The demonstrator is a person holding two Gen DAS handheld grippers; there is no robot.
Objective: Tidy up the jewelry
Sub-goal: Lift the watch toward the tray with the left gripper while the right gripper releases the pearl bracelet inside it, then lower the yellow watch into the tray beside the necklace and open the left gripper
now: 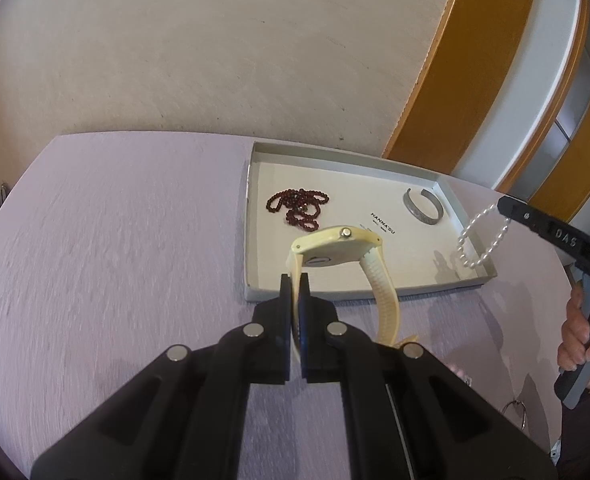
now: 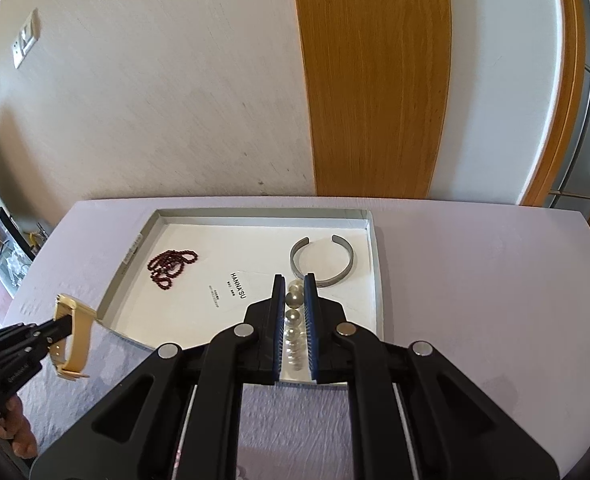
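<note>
Left gripper (image 1: 295, 280): fingers clamped on the strap of a cream watch (image 1: 337, 250), held above the lilac tabletop (image 1: 115, 240) at the near edge of a shallow white tray (image 2: 369, 264). Right gripper (image 2: 294, 282): fingers clamped on a pearl bracelet (image 1: 481, 240) over the tray. The tray holds dark red beads (image 2: 171, 264) and a silver cuff (image 2: 323, 256). Behind the tabletop: beige wall (image 2: 155, 100), wooden panel (image 2: 375, 80).
</note>
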